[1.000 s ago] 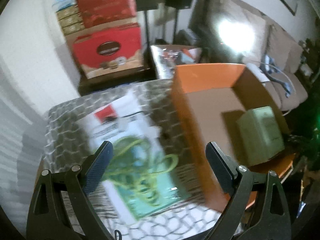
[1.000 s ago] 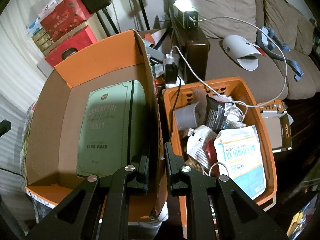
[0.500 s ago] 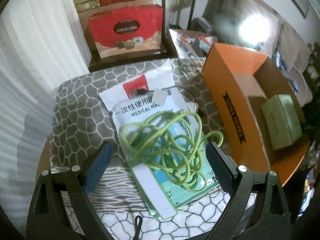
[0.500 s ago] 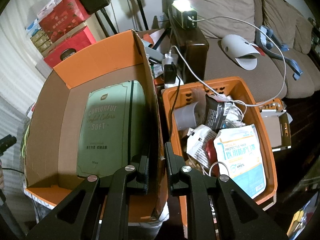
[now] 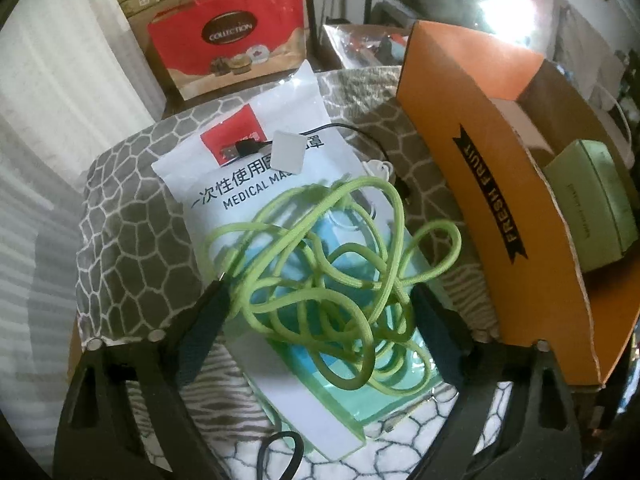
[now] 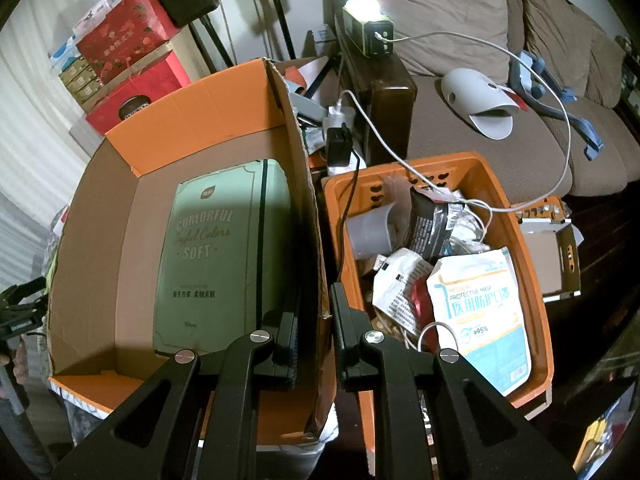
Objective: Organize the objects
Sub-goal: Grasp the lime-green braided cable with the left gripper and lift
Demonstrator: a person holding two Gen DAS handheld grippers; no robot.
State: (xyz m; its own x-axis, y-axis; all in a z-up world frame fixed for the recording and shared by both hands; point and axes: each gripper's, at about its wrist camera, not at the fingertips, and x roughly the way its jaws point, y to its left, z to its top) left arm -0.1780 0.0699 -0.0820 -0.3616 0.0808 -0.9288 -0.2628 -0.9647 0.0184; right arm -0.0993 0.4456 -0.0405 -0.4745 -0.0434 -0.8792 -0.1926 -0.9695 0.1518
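Jaws, left: the left gripper [image 5: 320, 316] has its jaws wide apart and closing, one finger on each side of the tangled lime-green braided cord [image 5: 332, 268] in the lower middle of the left wrist frame — the pads do not press on it.
Jaws, right: the right gripper [image 6: 316, 324] has its jaws clamped on the torn right wall of the orange cardboard box printed "FRESH FRUIT" [image 6: 300, 184], one finger inside the box, one outside, at the lower centre of the right wrist frame.
Cord: it lies in loose loops on top of a white and blue plastic pack of medical masks [image 5: 248, 168], which rests on the worktop under a grey and white patterned cloth [image 5: 128, 232].
Small items: a thin black cable with a USB plug [image 5: 248, 146] and a small white square tag [image 5: 289, 151] lie across the upper part of the mask pack.
Box: it stands at the right of the left wrist frame, just beside the pack — inside it lies a pale green tissue pack printed "SOFT" [image 6: 220, 248], against the clamped wall.
Basket: an orange plastic crate [image 6: 532, 292] sits right of the box, full of packets, with another mask pack [image 6: 480, 312] on top.
Background: red gift boxes [image 5: 228, 52] are stacked at the upper left.
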